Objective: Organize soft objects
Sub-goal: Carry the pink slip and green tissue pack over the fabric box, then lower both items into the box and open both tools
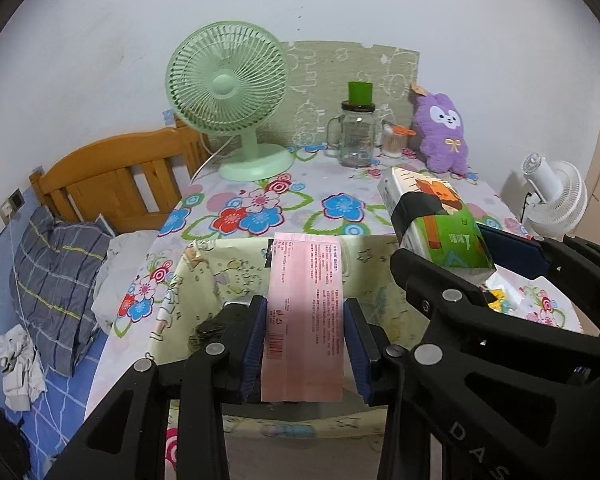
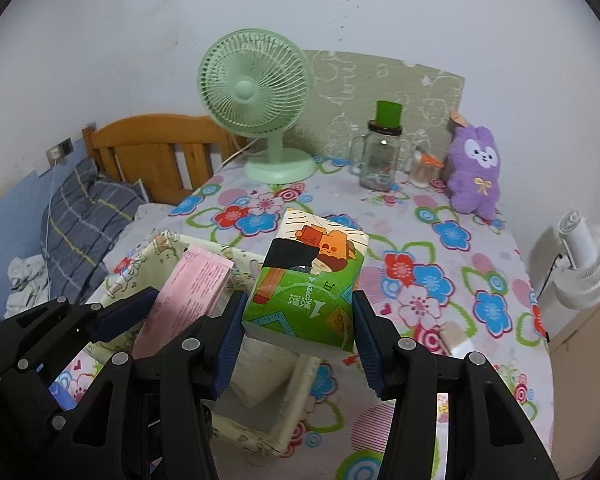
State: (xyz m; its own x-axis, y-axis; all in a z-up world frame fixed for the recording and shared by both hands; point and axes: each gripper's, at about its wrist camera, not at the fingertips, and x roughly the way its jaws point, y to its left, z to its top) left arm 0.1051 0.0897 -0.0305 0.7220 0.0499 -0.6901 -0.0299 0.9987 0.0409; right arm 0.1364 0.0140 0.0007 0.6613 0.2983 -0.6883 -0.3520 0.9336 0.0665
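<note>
Now I am gripping a pink pack [image 1: 306, 316] in my left hand-held gripper [image 1: 305, 338], and a green tissue pack [image 2: 308, 284] in my right hand-held gripper [image 2: 298, 334] beside it.

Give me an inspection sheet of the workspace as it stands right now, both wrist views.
Surface: table under a floral cloth, with a pale fabric bin at its near edge.
Job's things: pink pack and green tissue pack, both held above the bin; purple plush upright at the back.
Clutter: green fan, glass jar, small cup.
Grippers: left gripper shut on the pink pack; right gripper shut on the green tissue pack.
Cables: fan cord runs off the table's back edge; a white cord hangs by the wall socket.
Surroundings: wooden bed, checked pillow, white fan.
</note>
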